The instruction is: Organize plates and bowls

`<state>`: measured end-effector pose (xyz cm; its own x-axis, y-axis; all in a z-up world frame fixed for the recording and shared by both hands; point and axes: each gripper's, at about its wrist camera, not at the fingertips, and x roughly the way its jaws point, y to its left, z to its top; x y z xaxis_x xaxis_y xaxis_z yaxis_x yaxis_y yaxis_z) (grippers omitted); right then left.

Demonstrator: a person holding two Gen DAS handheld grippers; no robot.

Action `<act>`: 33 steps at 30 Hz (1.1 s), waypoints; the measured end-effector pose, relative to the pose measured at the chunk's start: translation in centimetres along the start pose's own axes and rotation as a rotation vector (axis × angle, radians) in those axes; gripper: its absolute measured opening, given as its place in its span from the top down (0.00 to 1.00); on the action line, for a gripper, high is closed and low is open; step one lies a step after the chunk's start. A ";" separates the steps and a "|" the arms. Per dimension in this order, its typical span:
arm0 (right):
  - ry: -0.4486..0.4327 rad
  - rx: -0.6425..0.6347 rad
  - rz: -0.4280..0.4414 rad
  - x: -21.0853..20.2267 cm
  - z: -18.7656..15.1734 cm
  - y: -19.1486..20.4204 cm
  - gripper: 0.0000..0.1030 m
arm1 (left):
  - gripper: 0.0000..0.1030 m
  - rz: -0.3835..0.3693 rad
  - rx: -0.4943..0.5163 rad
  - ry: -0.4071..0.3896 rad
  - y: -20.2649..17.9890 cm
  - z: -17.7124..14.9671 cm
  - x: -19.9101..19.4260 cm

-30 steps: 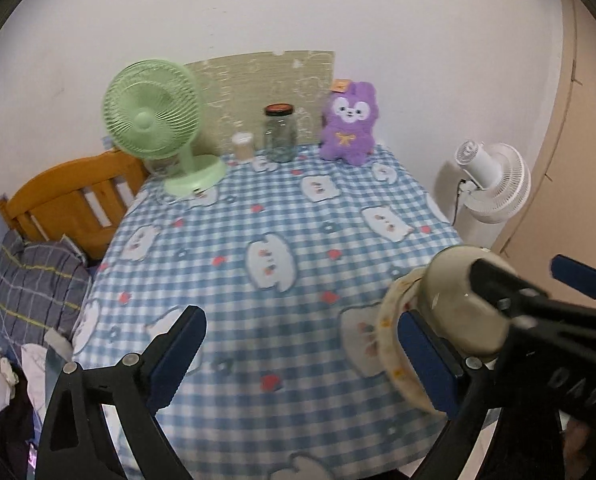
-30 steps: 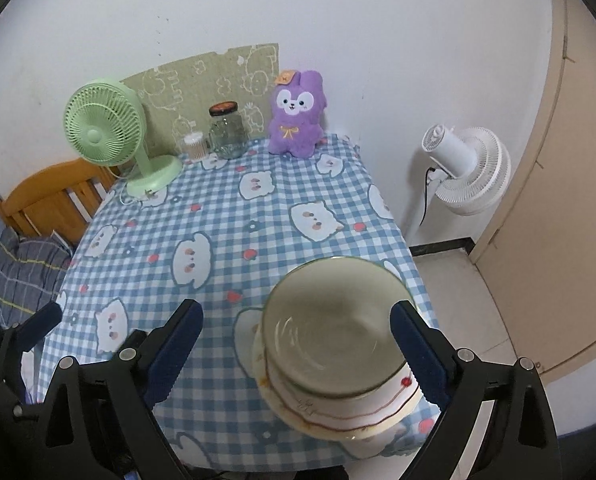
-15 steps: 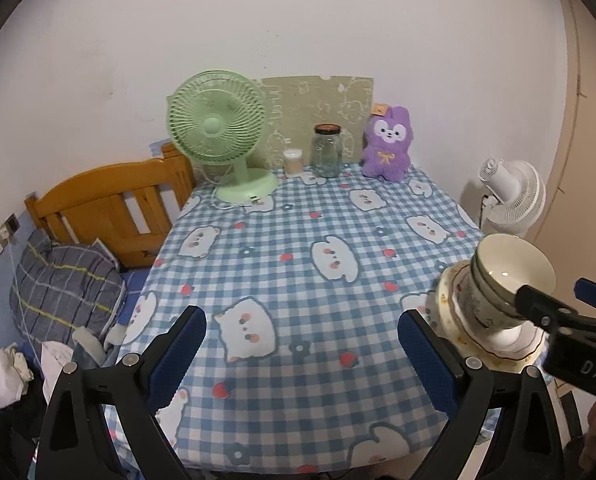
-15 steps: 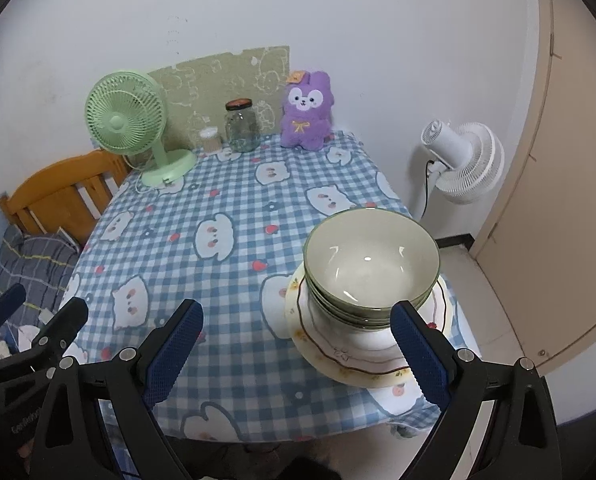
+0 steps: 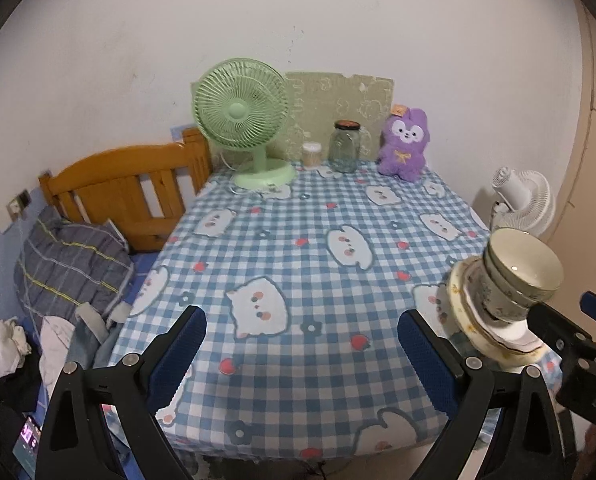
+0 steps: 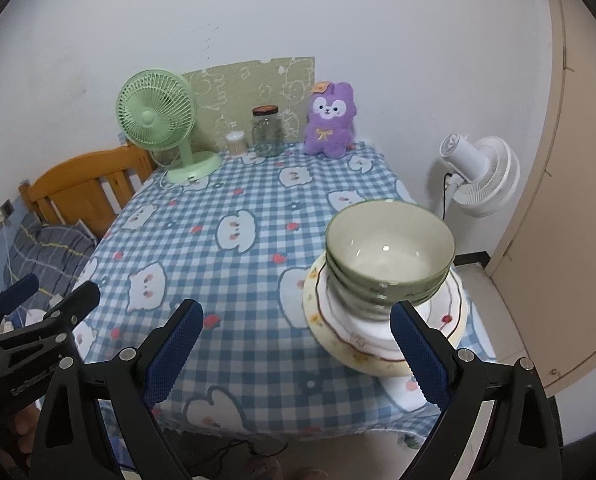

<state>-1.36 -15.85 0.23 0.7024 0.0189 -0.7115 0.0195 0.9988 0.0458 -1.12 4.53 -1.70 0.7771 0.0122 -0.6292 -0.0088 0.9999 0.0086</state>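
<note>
bowls point(image 6: 389, 256) nested, stacked on plates point(image 6: 381, 336), at counter point(image 6: 234, 280) near-right edge, well apart from green fan point(image 6: 158, 128) at far-left corner. left tool point(image 5: 301, 356) spread wide, empty, over near edge left of stack. right tool point(image 6: 294, 352) spread, empty; right pad point(image 6: 415, 354) overlaps plates' near rim, contact unclear.

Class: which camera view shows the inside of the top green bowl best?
The right wrist view: it looks down into the top green bowl, showing its pale interior. The left wrist view catches the bowl at the frame edge, mostly its outer side and a sliver inside.
</note>
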 end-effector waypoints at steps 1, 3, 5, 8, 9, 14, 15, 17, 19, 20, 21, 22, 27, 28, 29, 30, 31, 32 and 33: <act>0.001 0.000 -0.001 0.0 -0.3 0.0 0.07 | 0.05 0.000 0.005 -0.008 -0.1 -0.2 0.0; 0.005 0.002 -0.007 0.2 -0.8 -0.1 0.07 | 0.05 -0.013 0.016 -0.003 -0.2 -0.6 0.2; 0.005 0.008 -0.012 0.3 -1.3 -0.2 0.07 | 0.05 -0.019 0.021 -0.009 -0.3 -1.0 0.1; 0.016 0.019 -0.018 0.4 -1.8 -0.5 0.07 | 0.05 -0.023 0.020 0.003 -0.3 -1.4 0.1; 0.018 0.023 -0.018 0.4 -1.9 -0.5 0.07 | 0.05 -0.023 0.020 0.006 -0.4 -1.5 0.1; 0.023 0.024 -0.020 0.2 -2.3 -0.5 0.07 | 0.05 -0.029 0.027 0.002 -0.7 -2.0 -0.7; 0.022 0.022 -0.019 0.1 -2.3 -0.5 0.07 | 0.05 -0.032 0.030 0.000 -0.7 -2.1 -0.8; 0.021 0.017 -0.017 0.0 -2.3 -0.4 0.07 | 0.05 -0.036 0.037 -0.003 -1.0 -2.2 -1.1; 0.018 0.013 -0.015 -0.2 -2.4 -0.3 0.07 | 0.05 -0.035 0.042 -0.008 -1.2 -2.2 -1.2; 0.016 0.011 -0.015 -0.3 -2.4 -0.3 0.07 | 0.05 -0.028 0.046 -0.014 -1.3 -2.2 -1.3; 0.014 0.008 -0.015 -0.4 -2.4 -0.2 0.07 | 0.05 -0.025 0.046 -0.018 -1.3 -2.2 -1.4; 0.012 0.006 -0.014 -0.4 -2.4 -0.2 0.07 | 0.05 -0.024 0.046 -0.024 -1.3 -2.2 -1.5; 0.009 -0.001 -0.010 -0.6 -2.4 0.1 0.07 | 0.05 -0.026 0.043 -0.026 -1.1 -2.3 -1.6; 0.009 -0.002 -0.011 -0.6 -2.4 0.1 0.07 | 0.05 -0.026 0.039 -0.025 -1.1 -2.3 -1.6; 0.008 -0.003 -0.012 -0.6 -2.4 0.2 0.07 | 0.05 -0.025 0.035 -0.023 -1.1 -2.2 -1.7; 0.007 -0.003 -0.011 -0.6 -2.4 0.2 0.07 | 0.05 -0.026 0.030 -0.022 -1.0 -2.2 -1.7; 0.008 -0.002 -0.011 -0.6 -2.4 0.2 0.07 | 0.05 -0.024 0.026 -0.022 -1.0 -2.2 -1.7; 0.006 -0.003 -0.014 -0.6 -2.4 0.2 0.07 | 0.05 -0.024 0.023 -0.021 -0.9 -2.2 -1.7; 0.004 -0.004 -0.015 -0.7 -2.3 0.2 0.07 | 0.05 -0.024 0.020 -0.021 -0.9 -2.1 -1.7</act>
<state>-3.49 -15.60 -0.93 0.6992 0.0038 -0.7149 0.0275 0.9991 0.0322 -3.81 3.63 -2.29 0.7902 -0.0120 -0.6128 0.0226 0.9997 0.0096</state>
